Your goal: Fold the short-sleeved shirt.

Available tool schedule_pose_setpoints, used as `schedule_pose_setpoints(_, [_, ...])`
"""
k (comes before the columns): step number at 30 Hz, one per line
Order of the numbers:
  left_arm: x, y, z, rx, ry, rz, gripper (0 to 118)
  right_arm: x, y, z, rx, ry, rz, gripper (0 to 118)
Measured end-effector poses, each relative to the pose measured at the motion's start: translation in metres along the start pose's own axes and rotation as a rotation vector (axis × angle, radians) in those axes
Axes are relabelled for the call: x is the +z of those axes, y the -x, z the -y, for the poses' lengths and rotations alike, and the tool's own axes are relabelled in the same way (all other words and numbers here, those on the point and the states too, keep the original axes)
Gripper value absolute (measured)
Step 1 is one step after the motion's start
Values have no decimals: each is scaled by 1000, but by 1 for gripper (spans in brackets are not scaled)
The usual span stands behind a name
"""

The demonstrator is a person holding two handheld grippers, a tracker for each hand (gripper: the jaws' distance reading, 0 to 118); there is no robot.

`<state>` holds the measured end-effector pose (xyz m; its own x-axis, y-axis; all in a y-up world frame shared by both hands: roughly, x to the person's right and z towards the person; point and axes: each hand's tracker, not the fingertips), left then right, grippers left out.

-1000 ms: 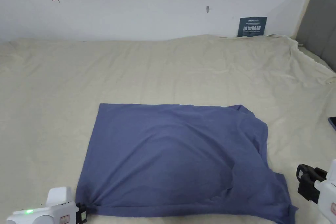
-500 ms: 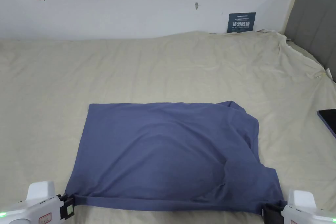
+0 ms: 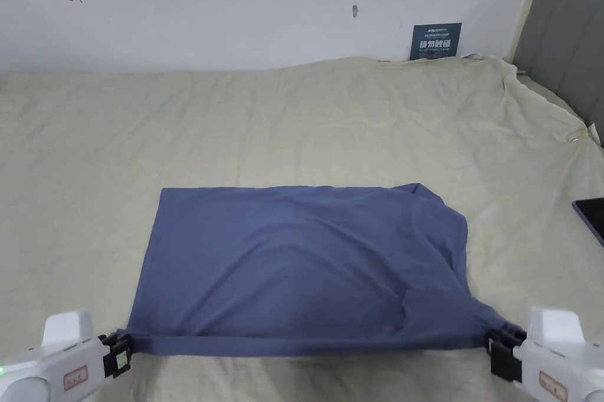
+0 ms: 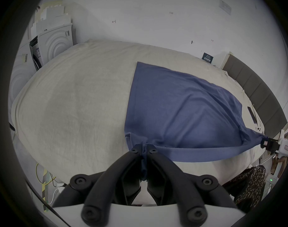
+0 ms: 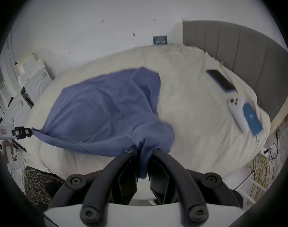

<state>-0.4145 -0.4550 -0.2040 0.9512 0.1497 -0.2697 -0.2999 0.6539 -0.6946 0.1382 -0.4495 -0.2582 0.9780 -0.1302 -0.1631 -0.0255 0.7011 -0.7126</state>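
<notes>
A blue short-sleeved shirt (image 3: 301,262) lies spread on the beige bed sheet (image 3: 295,120), its near edge pulled taut and lifted between my two grippers. My left gripper (image 3: 121,351) is shut on the near left corner; its own view shows cloth (image 4: 181,112) pinched between the black jaws at the left gripper (image 4: 144,148). My right gripper (image 3: 498,341) is shut on the near right corner, with bunched shirt (image 5: 104,109) fabric running down between the jaws of the right gripper (image 5: 143,151). The far edge rests flat on the bed.
A dark phone (image 3: 591,217) lies on the sheet at the right, with a white controller (image 5: 237,112) and a blue card (image 5: 252,120) near it. A grey headboard (image 3: 566,38) stands at the right. Yellow cables (image 5: 259,173) lie on the floor; white appliances (image 4: 53,45) stand beyond the bed's left end.
The right gripper came in from the right and closed on the shirt's near right corner. Both grippers now hold the near edge stretched and slightly raised.
</notes>
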Motion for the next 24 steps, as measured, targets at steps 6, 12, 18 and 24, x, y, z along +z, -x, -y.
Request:
schedule_pose_setpoints(6, [-22, -8, -53, -33, -44, -8, 2, -24, 3, -64, 9, -33, -9, 8])
schedule_pose_setpoints(12, [-78, -18, -98, -88, -23, -41, 2, -91, -5, -104, 0, 26, -5, 8])
schedule_pose_setpoints(18, [-144, -24, -114, -96, 64, -83, 2, -164, -11, -118, -7, 129, 23, 8])
schedule_pose_setpoints(24, [-185, -25, -105, -77, 130, -116, 2, -220, -25, -107, -55, 232, 48, 8])
